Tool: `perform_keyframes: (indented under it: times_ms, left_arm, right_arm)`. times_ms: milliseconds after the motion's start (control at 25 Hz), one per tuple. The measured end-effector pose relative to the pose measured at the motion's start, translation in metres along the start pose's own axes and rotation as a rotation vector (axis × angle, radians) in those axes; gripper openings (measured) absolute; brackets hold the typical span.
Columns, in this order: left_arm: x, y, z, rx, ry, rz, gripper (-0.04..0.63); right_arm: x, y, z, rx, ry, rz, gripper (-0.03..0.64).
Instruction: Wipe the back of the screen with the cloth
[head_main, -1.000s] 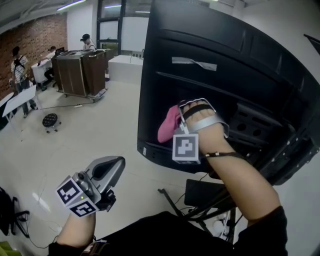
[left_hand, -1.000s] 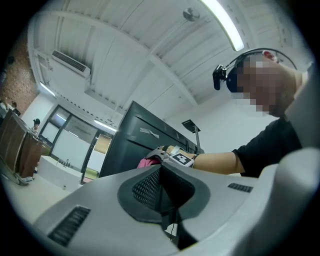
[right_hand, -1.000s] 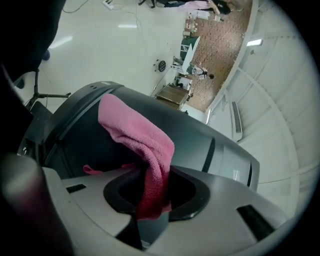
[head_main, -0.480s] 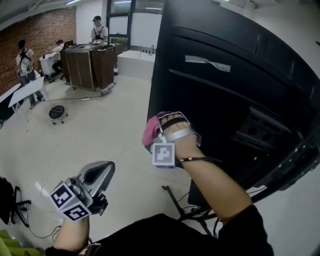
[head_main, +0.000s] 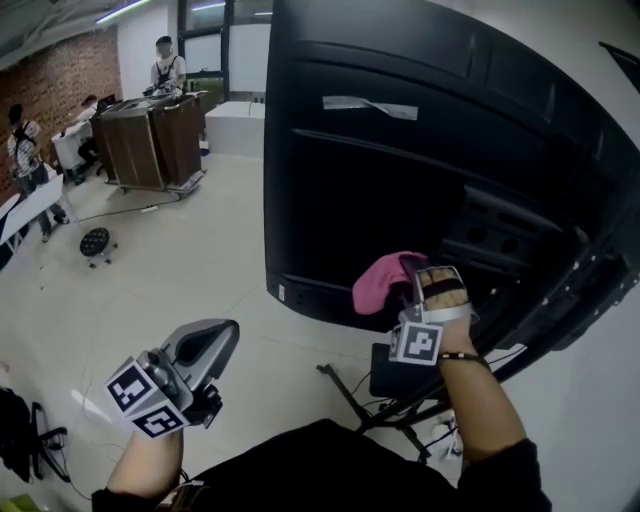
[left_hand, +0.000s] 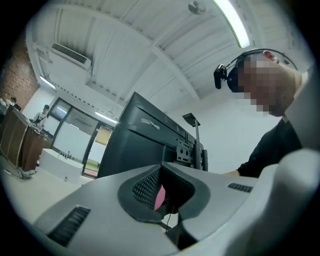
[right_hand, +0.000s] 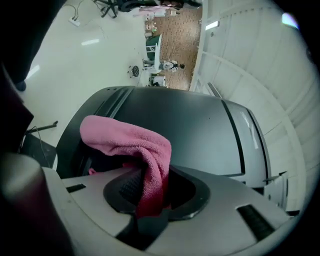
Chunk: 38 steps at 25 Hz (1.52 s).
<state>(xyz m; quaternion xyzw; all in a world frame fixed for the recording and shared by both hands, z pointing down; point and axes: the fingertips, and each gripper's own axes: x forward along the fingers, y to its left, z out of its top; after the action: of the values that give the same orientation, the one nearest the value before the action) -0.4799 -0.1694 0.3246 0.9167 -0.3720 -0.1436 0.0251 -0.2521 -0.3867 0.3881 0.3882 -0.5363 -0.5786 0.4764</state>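
Pink terry cloth (right_hand: 132, 145), one piece only, is clenched at a gathered fold between the jaws of my right tongs (right_hand: 150, 200), the free part flopping over to one side in a loose hump. In the head view it lies at the lower part of the black back panel of the screen (head_main: 380, 180), just left of the mounting bracket (head_main: 500, 235); whether it presses on the panel or hangs a little off it cannot be told. My left tongs (left_hand: 162, 192) are closed on nothing and held low, well apart from the screen. Handling, as I judge it: the cloth is light, soft and limp — it will drape and drag rather than push, so a bite deep in a gathered fold should hold better than one at a thin edge, and the hump should serve as the wiping face. The screen looks large, stiff and probably heavy on its stand (head_main: 340, 392); its ribs and bracket may snag the pile. Count: one cloth, one screen, one strip of tape (head_main: 370, 105) on the panel, two tongs.
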Motion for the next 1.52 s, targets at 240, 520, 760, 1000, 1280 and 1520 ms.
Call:
perform_keyframes:
  times_ms: [240, 520, 760, 1000, 1280, 1520]
  left_arm:
    - [0.012, -0.001, -0.009, -0.013, 0.024, -0.023, -0.005]
    - [0.005, 0.016, -0.010, -0.011, 0.027, 0.038, -0.005]
    - [0.001, 0.019, -0.014, -0.017, 0.034, 0.051, -0.005]
    - [0.005, 0.024, -0.019, -0.030, 0.044, 0.048, -0.005]
    - [0.002, 0.023, -0.022, -0.034, 0.055, 0.068, -0.005]
    - [0.007, 0.033, -0.028, -0.038, 0.061, 0.079, -0.005]
  right_arm:
    - [-0.010, 0.013, -0.072, 0.102, 0.175, 0.027, 0.109]
    - [-0.003, 0.027, -0.017, 0.199, 0.054, 0.049, 0.107]
    - [-0.014, 0.033, 0.003, 0.626, -0.064, 0.190, 0.107]
    - [-0.005, 0.042, 0.060, 1.584, -0.313, 0.627, 0.107]
    - [0.037, 0.055, 0.169, 1.604, -0.324, 0.744, 0.107]
    - [0.034, 0.095, 0.077, 1.659, -0.140, 0.662, 0.107]
